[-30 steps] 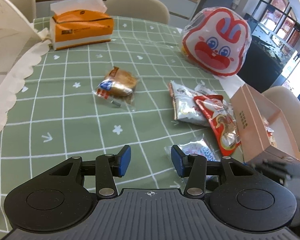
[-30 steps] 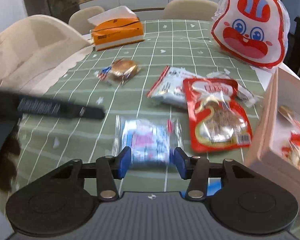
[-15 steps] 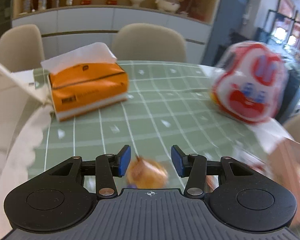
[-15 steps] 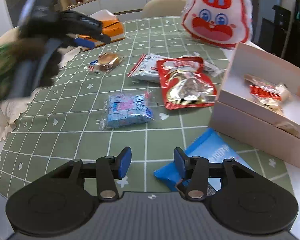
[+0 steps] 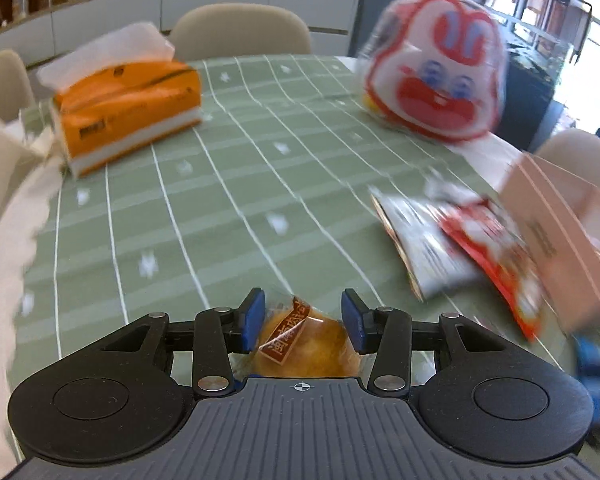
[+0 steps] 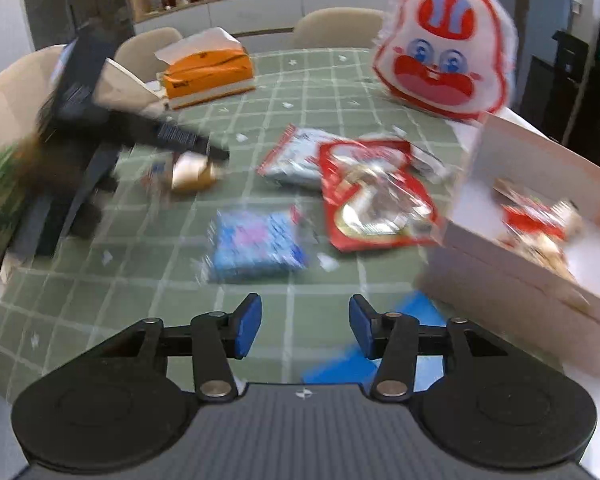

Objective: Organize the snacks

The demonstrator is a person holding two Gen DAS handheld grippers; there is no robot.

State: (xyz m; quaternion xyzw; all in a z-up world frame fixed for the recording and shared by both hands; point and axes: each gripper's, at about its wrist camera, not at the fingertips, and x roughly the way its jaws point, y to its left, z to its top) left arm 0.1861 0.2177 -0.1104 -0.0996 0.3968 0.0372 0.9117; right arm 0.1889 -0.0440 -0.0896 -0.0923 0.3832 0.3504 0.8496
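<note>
A wrapped golden bun (image 5: 306, 346) lies between the open blue pads of my left gripper (image 5: 303, 322); the pads stand apart from it. In the right wrist view the same bun (image 6: 190, 172) sits under the left gripper (image 6: 216, 152). My right gripper (image 6: 304, 328) is open and empty above the green tablecloth. A blue snack pack (image 6: 256, 246), a red snack pack (image 6: 374, 196) and a white snack pack (image 6: 300, 158) lie ahead of it. A pink box (image 6: 540, 248) with snacks inside stands at the right.
A rabbit-face bag (image 6: 440, 46) stands at the back right and an orange tissue box (image 6: 208, 68) at the back left. A blue packet (image 6: 380, 360) lies under my right gripper. Chairs surround the table (image 5: 220, 220).
My left gripper has moved forward over the bun, which now sits between its pads. My right gripper has pulled back from the blue snack pack and stays open.
</note>
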